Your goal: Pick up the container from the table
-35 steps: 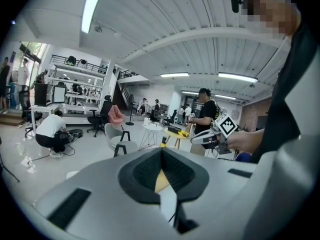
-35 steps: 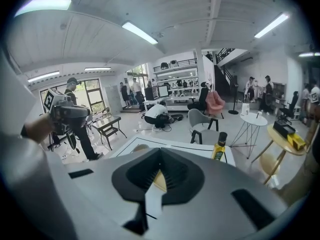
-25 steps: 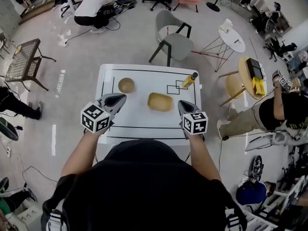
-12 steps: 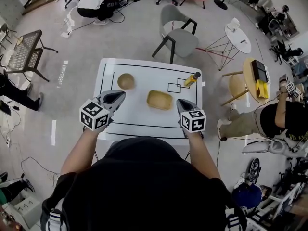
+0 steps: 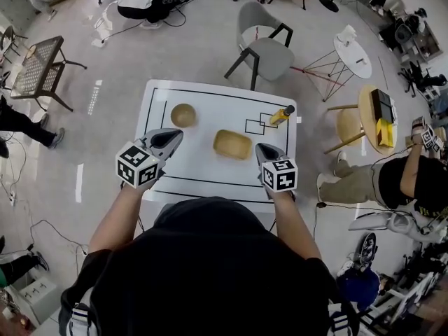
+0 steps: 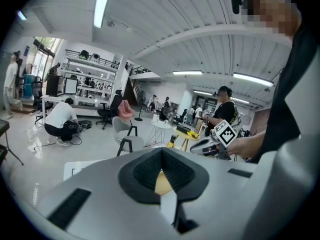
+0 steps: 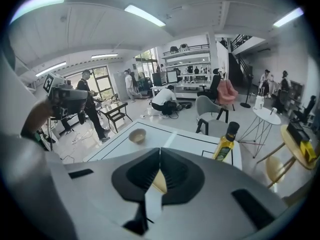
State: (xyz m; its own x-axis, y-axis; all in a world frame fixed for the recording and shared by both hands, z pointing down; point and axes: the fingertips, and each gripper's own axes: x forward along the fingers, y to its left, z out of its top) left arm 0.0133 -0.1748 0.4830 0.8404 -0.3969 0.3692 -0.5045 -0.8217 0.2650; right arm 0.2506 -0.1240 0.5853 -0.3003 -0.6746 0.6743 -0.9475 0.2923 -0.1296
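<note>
The container [image 5: 232,144] is a shallow rectangular wooden dish in the middle of the white table [image 5: 210,172]. My left gripper [image 5: 173,136] hovers shut and empty to its left, over the near part of the table. My right gripper [image 5: 262,149] hovers shut and empty just right of the dish, its tips close to the dish's right rim. In the left gripper view a sliver of the container [image 6: 162,183] shows behind the closed left gripper [image 6: 161,151]. In the right gripper view another sliver of the container [image 7: 160,181] shows behind the closed right gripper [image 7: 160,151].
A round wooden bowl [image 5: 183,115] sits at the table's far left and also appears as the bowl [image 7: 137,135]. An oil bottle [image 5: 280,115], upright as the bottle [image 7: 226,140], stands at the far right. A grey chair [image 5: 260,51] is beyond the table, and people sit around the room.
Both grippers stay shut and have sunk slightly toward the table. The right one has dropped a little more, and the dish has not moved.
</note>
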